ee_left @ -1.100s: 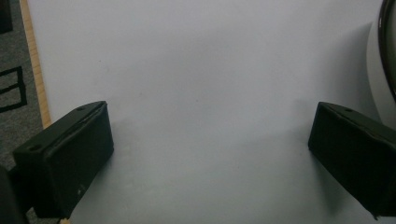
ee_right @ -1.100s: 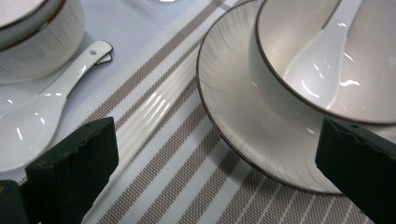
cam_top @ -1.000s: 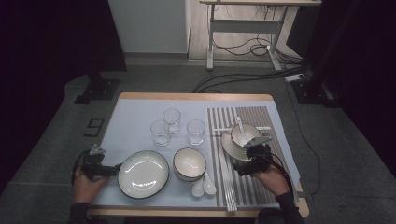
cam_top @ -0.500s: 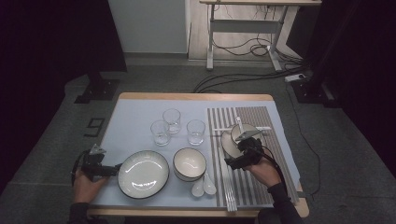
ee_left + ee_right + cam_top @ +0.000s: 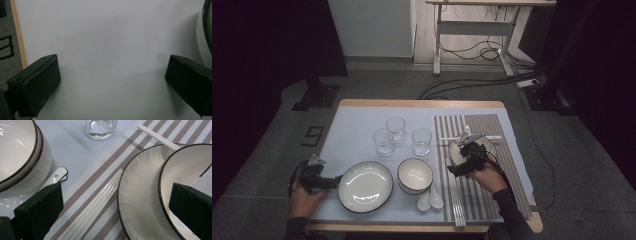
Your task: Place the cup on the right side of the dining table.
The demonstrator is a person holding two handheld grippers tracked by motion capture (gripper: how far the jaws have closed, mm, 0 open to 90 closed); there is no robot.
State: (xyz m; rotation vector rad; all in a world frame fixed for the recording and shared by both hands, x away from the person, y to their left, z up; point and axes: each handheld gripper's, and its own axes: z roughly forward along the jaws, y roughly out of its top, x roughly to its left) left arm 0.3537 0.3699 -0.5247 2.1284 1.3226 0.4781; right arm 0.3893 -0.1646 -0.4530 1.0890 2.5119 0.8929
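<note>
The high view is dim, its room edges falling into near black, while the pale table is evenly lit from above. Both gripper views are brighter but soft: the black jaws blur at the bottom and cast faint shadows. Small glare spots sit on the white bowl.

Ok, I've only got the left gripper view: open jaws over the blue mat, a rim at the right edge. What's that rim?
Observer: The large plate; the left gripper is close by its left edge.
Operator: And the other hand?
Observer: The right gripper is open, one jaw over a small bowl that sits on a second plate.
Operator: Anything between the plates?
Observer: A bigger bowl, with two white spoons beside it.
</note>
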